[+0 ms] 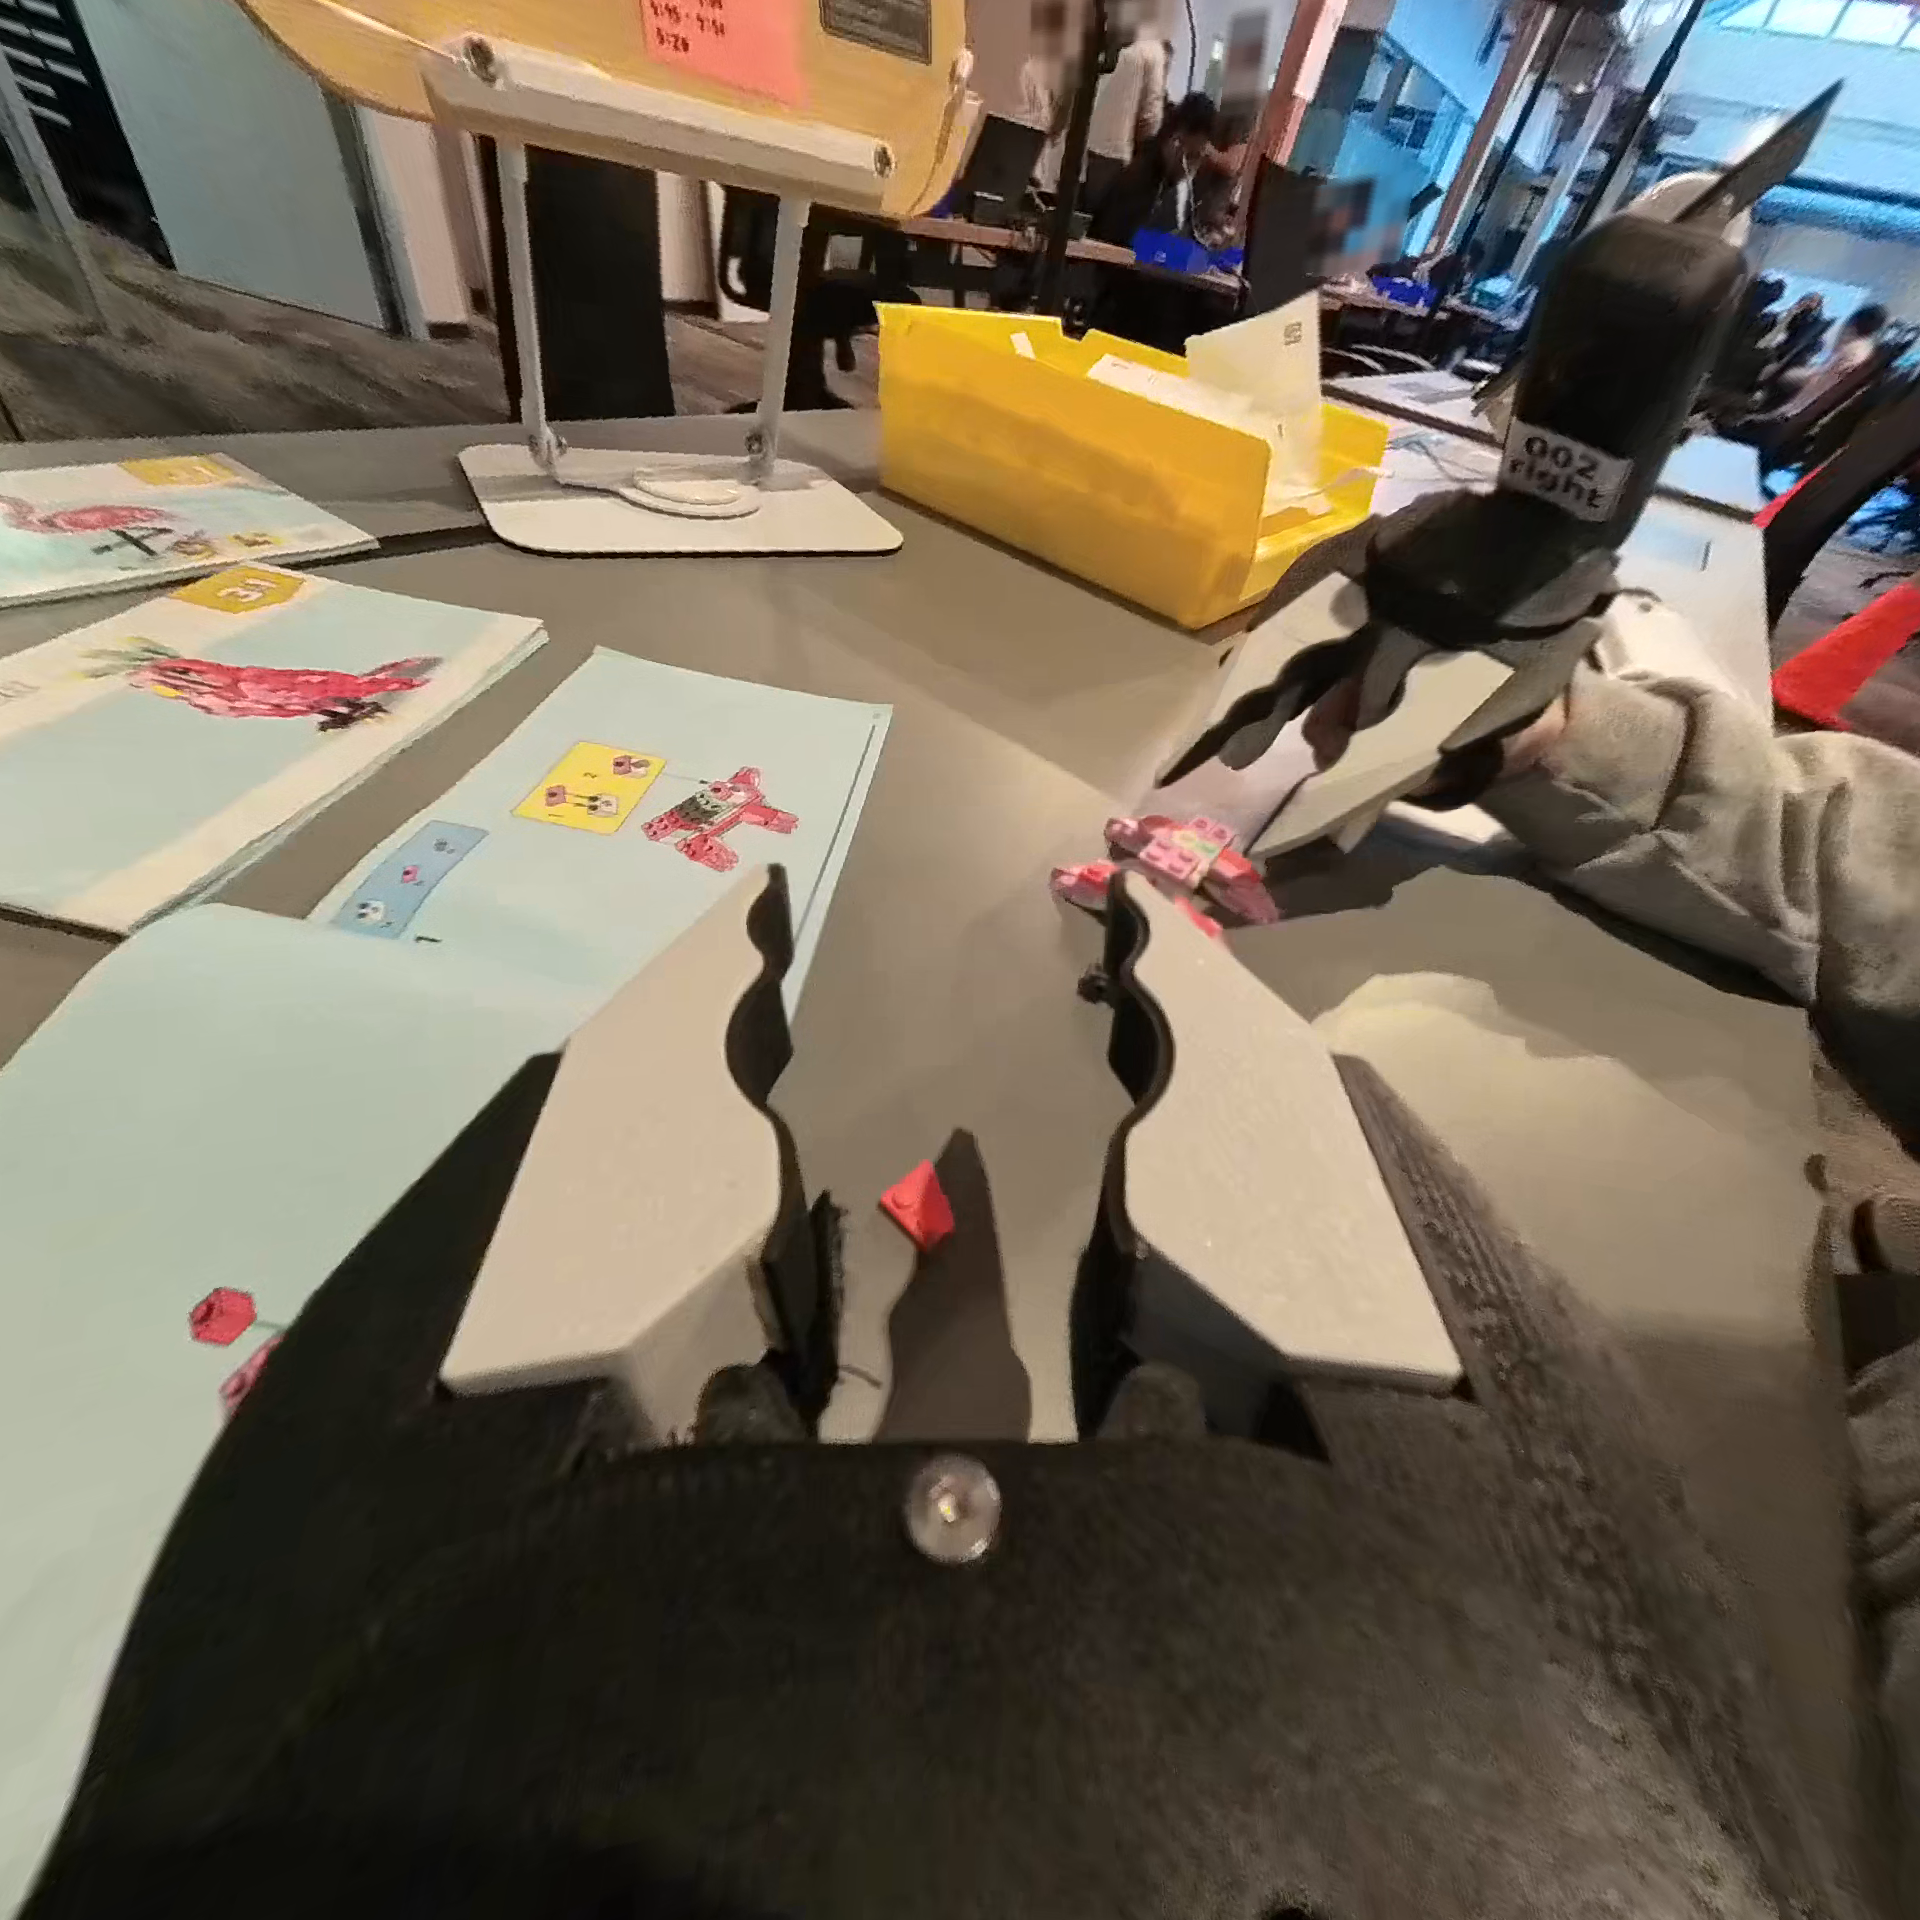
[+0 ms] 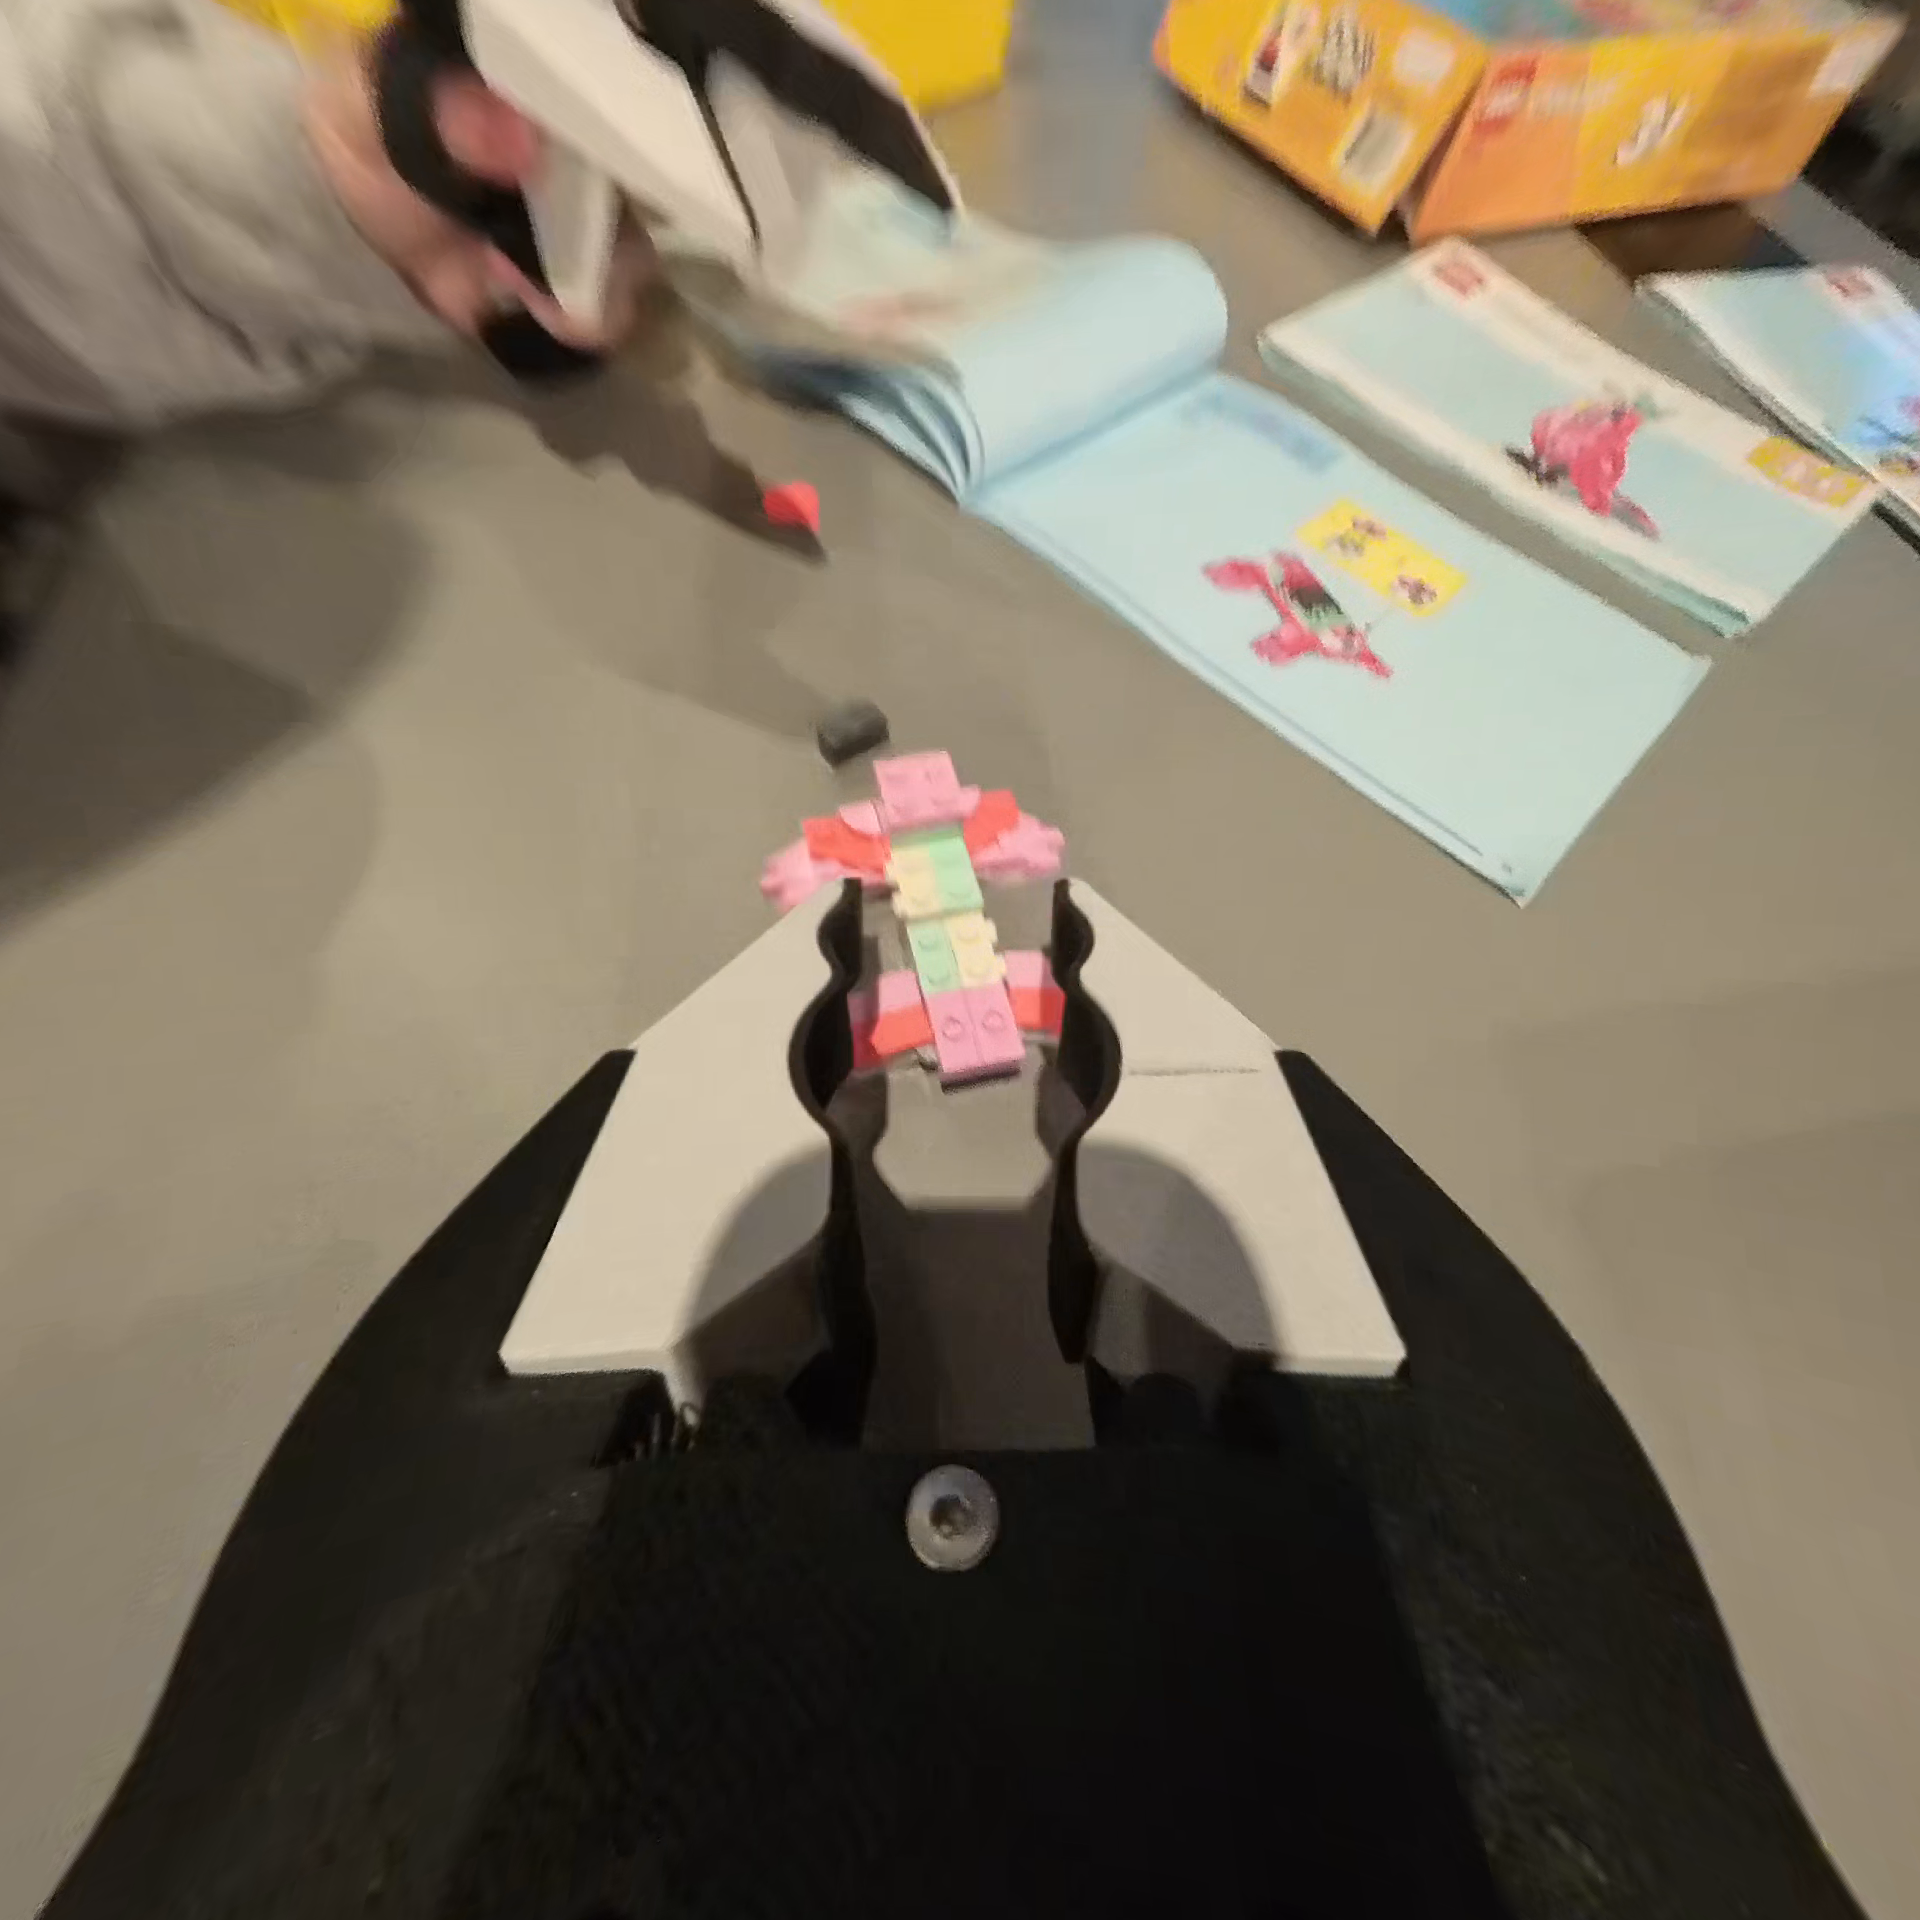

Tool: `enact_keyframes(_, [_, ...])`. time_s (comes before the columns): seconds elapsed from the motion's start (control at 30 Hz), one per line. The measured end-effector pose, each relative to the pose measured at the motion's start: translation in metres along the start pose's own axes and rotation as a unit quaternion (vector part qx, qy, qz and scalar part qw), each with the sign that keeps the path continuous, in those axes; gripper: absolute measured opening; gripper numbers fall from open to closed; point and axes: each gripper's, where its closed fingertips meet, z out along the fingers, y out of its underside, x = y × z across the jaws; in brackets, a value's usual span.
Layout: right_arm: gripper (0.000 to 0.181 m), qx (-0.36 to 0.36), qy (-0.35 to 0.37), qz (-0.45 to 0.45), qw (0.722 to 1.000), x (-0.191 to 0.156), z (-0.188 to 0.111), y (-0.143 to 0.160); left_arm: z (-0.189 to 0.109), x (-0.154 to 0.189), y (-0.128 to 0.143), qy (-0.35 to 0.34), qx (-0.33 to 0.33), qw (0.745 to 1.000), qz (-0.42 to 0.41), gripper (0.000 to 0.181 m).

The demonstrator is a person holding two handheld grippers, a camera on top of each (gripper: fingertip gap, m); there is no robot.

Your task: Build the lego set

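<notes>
A pink, red and green lego model lies on the grey table. My right gripper is shut on its near end, a finger pressed on each red side. In the left wrist view the model lies under the right gripper. My left gripper is open and empty, low over the table, with a small red brick lying between its fingers. The red brick and the blurred left gripper also show in the right wrist view. A small black piece lies just beyond the model.
An open instruction booklet lies left of my left gripper, with two closed booklets beyond it. A yellow bin and a wooden board on a white stand stand at the back. An orange lego box lies behind the booklets.
</notes>
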Motion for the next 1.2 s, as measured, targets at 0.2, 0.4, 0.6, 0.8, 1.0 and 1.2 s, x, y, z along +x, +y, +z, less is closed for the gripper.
enact_keyframes(0.2, [0.029,-0.075,0.015,-0.009,0.997,0.003,0.009,0.021,-0.013,0.000,-0.003,-0.011,0.022,1.000,0.013,0.055])
enact_keyframes(0.4, [0.017,-0.074,-0.019,0.010,0.997,-0.007,0.004,0.023,-0.021,-0.005,-0.008,-0.024,0.042,0.999,-0.001,0.053])
enact_keyframes(0.6, [0.017,-0.078,-0.097,-0.012,0.992,-0.038,0.002,0.021,-0.021,-0.009,-0.008,-0.038,0.038,0.999,0.002,0.049])
enact_keyframes(0.8, [0.016,-0.055,-0.165,-0.054,0.983,-0.083,0.032,-0.006,-0.019,-0.007,-0.007,-0.046,0.033,0.998,0.017,0.046])
enact_keyframes(1.0, [0.017,-0.071,-0.154,-0.082,0.982,-0.102,0.071,-0.020,-0.017,-0.007,-0.004,-0.048,0.023,0.998,0.023,0.045])
enact_keyframes(1.2, [0.035,0.003,-0.119,-0.038,0.992,-0.076,0.057,-0.043,-0.020,-0.008,-0.007,-0.051,0.034,0.998,0.015,0.045])
